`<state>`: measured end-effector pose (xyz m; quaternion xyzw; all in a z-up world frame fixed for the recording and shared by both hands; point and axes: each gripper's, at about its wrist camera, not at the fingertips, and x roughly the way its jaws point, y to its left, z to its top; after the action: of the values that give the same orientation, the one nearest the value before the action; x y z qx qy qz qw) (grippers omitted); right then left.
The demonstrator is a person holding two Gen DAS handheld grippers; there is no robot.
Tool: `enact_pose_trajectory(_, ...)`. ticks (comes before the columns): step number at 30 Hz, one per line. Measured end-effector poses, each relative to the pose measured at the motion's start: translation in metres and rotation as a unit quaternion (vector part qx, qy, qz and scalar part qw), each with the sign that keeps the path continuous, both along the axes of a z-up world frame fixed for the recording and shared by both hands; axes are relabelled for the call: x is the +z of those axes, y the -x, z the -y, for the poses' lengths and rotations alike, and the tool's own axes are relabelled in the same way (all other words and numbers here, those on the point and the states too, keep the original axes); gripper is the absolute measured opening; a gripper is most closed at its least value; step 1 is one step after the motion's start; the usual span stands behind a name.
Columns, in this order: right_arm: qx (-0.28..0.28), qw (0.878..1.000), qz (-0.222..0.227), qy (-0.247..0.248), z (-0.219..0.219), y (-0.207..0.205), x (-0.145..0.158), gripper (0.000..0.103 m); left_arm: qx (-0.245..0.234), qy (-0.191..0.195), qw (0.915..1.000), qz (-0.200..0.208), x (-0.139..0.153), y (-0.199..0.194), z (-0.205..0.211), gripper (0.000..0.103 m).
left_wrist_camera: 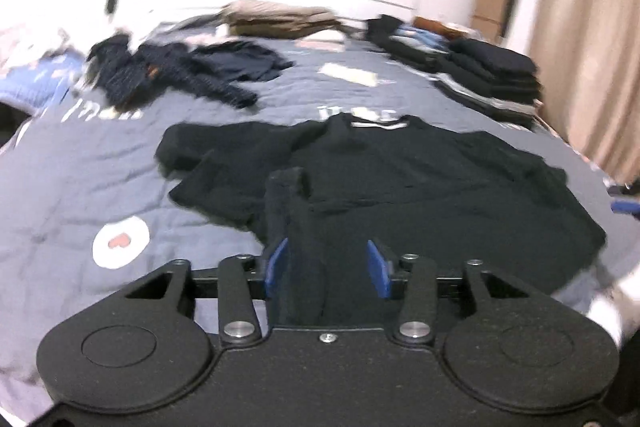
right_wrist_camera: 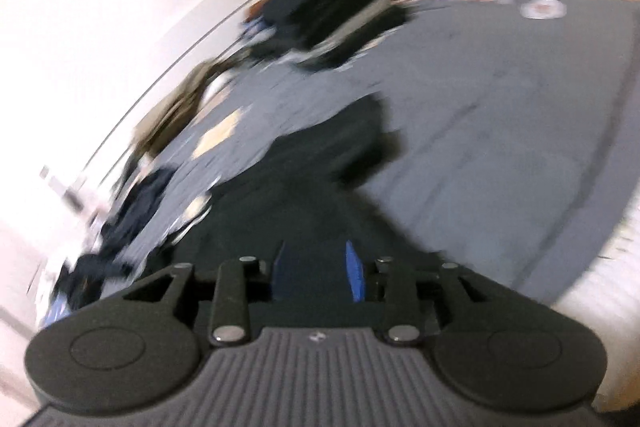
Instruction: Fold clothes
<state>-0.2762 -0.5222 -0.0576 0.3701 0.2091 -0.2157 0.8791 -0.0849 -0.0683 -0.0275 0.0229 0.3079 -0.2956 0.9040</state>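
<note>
While spread flat on bedspread (left_wrist_camera: 80, 187), black shirt (left_wrist_camera: 400, 179) lies ahead of left gripper (left_wrist_camera: 327, 263); jaws parted, a fold of it betw. pads, not pinched. Right gripper (right_wrist_camera: 316, 269) jaws apart over same shirt (right_wrist_camera: 320, 163); blurred.

The left gripper (left_wrist_camera: 327, 269) points downward at a slant, its two blue pads (left_wrist_camera: 277, 263) standing apart with dark cloth between them. The right gripper (right_wrist_camera: 318, 271) is rolled to one side, also slanting down, its blue pads (right_wrist_camera: 355, 271) parted.
</note>
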Motion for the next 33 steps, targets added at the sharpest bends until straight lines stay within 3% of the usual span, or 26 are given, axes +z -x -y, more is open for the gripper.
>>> enact_pose_trajectory(3,0.08,0.997,-0.007,0.022,-0.023,-0.035,0.005,0.034,0.024,-0.028,0.999,-0.027,-0.015,-0.014,0.007,0.02)
enact_pose_trajectory(6,0.137,0.989,-0.013,0.051,-0.043,-0.067,0.011,0.036,0.047,-0.047,0.9964,-0.052,-0.03,-0.026,0.01,0.022)
enact_pose_trajectory(8,0.169,0.983,-0.016,0.062,-0.055,-0.088,0.012,0.036,0.059,-0.053,0.995,-0.061,-0.035,-0.03,0.007,0.03)
enact_pose_trajectory(12,0.228,0.969,-0.033,0.092,-0.08,-0.124,0.011,0.038,0.068,-0.004,0.9926,-0.101,-0.043,-0.037,-0.002,0.033)
enact_pose_trajectory(14,0.268,0.957,-0.046,0.099,-0.093,-0.141,0.005,0.038,0.066,0.013,0.9907,-0.118,-0.048,-0.038,-0.003,0.022)
enact_pose_trajectory(15,0.288,0.951,-0.052,0.103,-0.1,-0.148,0.002,0.038,0.067,0.01,0.9904,-0.121,-0.051,-0.038,-0.003,0.007)
enact_pose_trajectory(16,0.302,0.945,-0.058,0.109,-0.106,-0.153,-0.001,0.039,0.069,0.004,0.99,-0.123,-0.053,-0.039,-0.003,0.007)
enact_pose_trajectory(21,0.315,0.937,-0.085,0.128,-0.12,-0.161,-0.023,0.04,0.095,0.022,0.988,-0.12,-0.05,-0.041,-0.024,0.003)
enact_pose_trajectory(25,0.285,0.941,-0.131,0.129,-0.109,-0.166,-0.047,0.04,0.13,0.001,0.9834,-0.127,-0.051,-0.044,-0.04,0.0)
enact_pose_trajectory(27,0.274,0.944,-0.134,0.126,-0.107,-0.165,-0.05,0.04,0.138,0.029,0.9828,-0.119,-0.047,-0.043,-0.047,0.0)
enact_pose_trajectory(29,0.274,0.946,-0.119,0.13,-0.113,-0.162,-0.043,0.04,0.122,0.059,0.987,-0.086,-0.034,-0.038,-0.048,0.004)
enact_pose_trajectory(31,0.275,0.947,-0.103,0.134,-0.119,-0.159,-0.035,0.041,0.105,0.071,0.9903,-0.058,-0.024,-0.035,-0.044,0.022)
enact_pose_trajectory(33,0.282,0.946,-0.084,0.137,-0.124,-0.156,-0.025,0.041,0.091,0.073,0.9923,-0.041,-0.02,-0.036,-0.037,0.029)
